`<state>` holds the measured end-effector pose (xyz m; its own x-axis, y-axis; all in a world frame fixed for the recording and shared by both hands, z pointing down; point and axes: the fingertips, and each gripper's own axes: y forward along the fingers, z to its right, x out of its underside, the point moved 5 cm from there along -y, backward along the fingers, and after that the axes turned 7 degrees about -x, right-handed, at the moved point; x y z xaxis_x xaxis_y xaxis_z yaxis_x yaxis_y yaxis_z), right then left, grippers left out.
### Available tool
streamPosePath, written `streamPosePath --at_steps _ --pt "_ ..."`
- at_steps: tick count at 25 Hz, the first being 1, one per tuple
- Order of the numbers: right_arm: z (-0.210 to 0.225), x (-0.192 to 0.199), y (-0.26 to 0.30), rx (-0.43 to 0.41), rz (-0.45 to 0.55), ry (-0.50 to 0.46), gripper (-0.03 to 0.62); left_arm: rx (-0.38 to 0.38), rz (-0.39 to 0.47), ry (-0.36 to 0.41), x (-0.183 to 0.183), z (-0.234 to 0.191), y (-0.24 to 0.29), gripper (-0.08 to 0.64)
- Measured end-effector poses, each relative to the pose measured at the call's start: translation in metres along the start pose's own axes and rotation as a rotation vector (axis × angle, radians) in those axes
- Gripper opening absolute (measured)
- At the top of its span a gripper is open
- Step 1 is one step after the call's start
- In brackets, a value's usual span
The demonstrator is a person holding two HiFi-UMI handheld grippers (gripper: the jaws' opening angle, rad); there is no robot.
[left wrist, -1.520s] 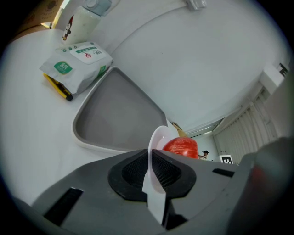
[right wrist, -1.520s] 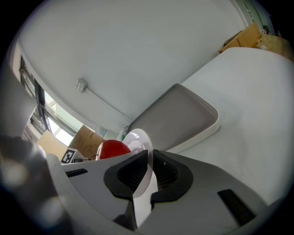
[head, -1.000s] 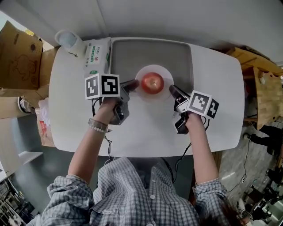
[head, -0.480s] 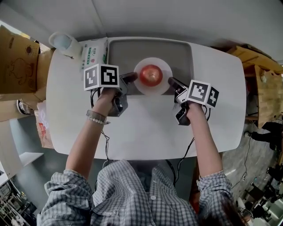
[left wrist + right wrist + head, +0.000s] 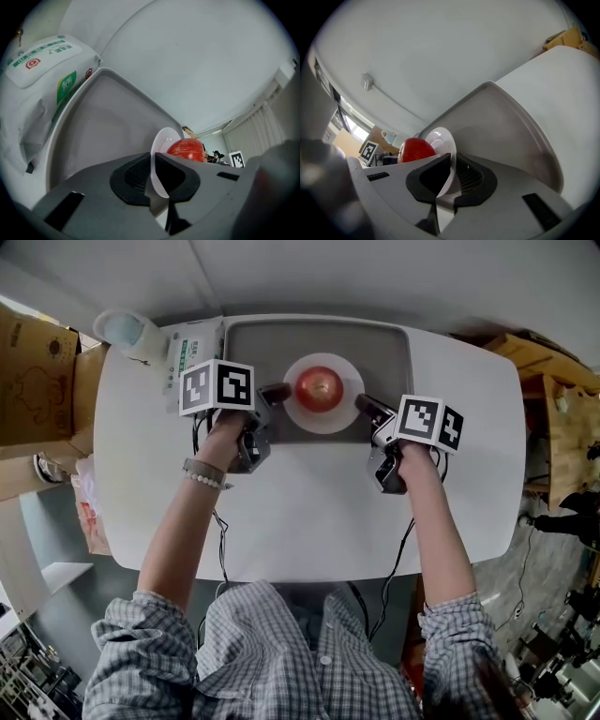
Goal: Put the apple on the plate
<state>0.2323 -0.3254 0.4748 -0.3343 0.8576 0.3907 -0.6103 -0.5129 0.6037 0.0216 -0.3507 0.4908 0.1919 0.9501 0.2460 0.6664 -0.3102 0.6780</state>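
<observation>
Left gripper [image 5: 278,393] and right gripper [image 5: 364,406] each pinch the rim of the plate [image 5: 325,422] from opposite sides. The apple [image 5: 319,388] sits on it, between them, with the tray [image 5: 380,348] beneath. Recommended: hold both grips level and lower evenly, lest the apple roll.

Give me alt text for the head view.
The left gripper and right gripper clamp opposite rims of a white plate carrying a red apple, over a grey tray on a white table. A green-printed pack lies beside the tray.
</observation>
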Motion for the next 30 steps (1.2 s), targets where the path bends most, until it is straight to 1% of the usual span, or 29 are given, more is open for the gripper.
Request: streamPosePath --at_steps 7,13,18,23,28,30 --pt "0.002 -0.002 0.007 0.057 -0.083 -0.056 0.047 -0.027 -0.012 0.021 0.001 -0.005 0.007 0.032" --pt "0.002 -0.002 0.014 0.104 -0.154 -0.094 0.048 -0.029 -0.018 0.017 0.0 -0.008 0.008 0.032" --pt "0.002 -0.002 0.018 0.134 -0.175 -0.123 0.048 -0.009 -0.013 0.004 -0.001 -0.01 0.009 0.032" --pt "0.002 -0.002 0.017 0.135 -0.172 -0.156 0.048 0.062 -0.022 -0.035 0.0 -0.009 0.009 0.034" --pt "0.001 -0.002 0.018 0.149 -0.172 -0.189 0.053 0.035 -0.006 0.0 -0.002 -0.008 0.009 0.035" --pt "0.001 -0.001 0.019 0.132 -0.183 -0.193 0.057 0.042 0.0 0.01 -0.002 -0.007 0.009 0.061"
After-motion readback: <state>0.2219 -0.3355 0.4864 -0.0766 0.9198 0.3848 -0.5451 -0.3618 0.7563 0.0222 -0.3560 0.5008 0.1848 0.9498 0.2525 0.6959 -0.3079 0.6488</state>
